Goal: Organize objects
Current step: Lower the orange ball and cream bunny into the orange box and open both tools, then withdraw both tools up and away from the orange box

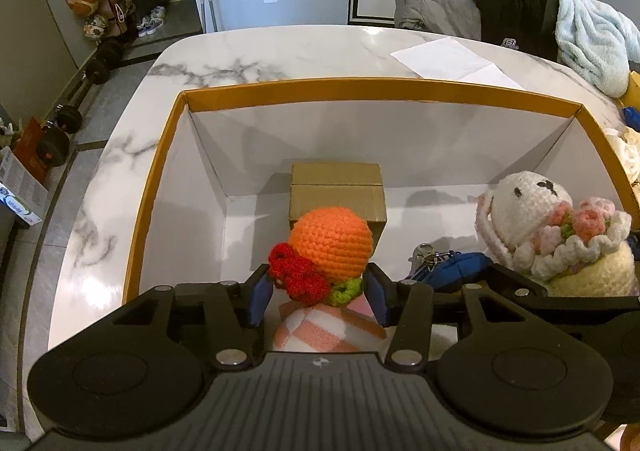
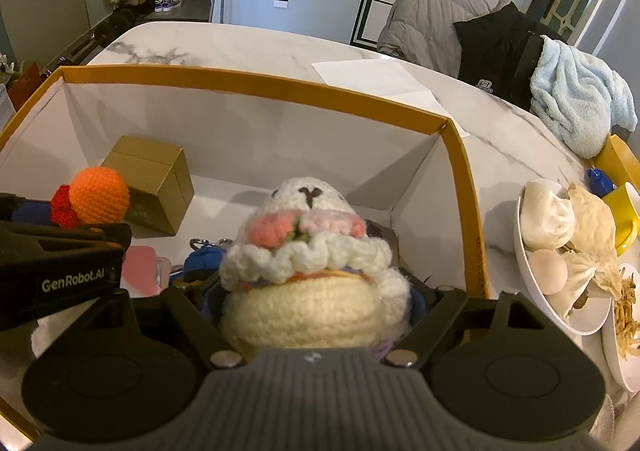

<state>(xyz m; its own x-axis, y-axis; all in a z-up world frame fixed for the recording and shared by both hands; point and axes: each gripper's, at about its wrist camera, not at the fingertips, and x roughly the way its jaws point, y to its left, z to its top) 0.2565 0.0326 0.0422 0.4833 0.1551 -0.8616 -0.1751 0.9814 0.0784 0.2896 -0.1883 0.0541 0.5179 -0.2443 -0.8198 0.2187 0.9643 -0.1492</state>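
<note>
An orange-headed crochet doll with a red bow and pink checked body sits between the blue pads of my left gripper, which is shut on it over the orange-rimmed box. My right gripper is shut on a cream crochet bunny with pink flowers, held over the same box. The bunny also shows in the left wrist view, and the orange doll in the right wrist view. A small brown carton and a blue keychain item lie inside the box.
The box stands on a white marble table. A sheet of paper lies behind it. Plates of food stand to the box's right. Jackets and a light blue towel hang on chairs at the far side.
</note>
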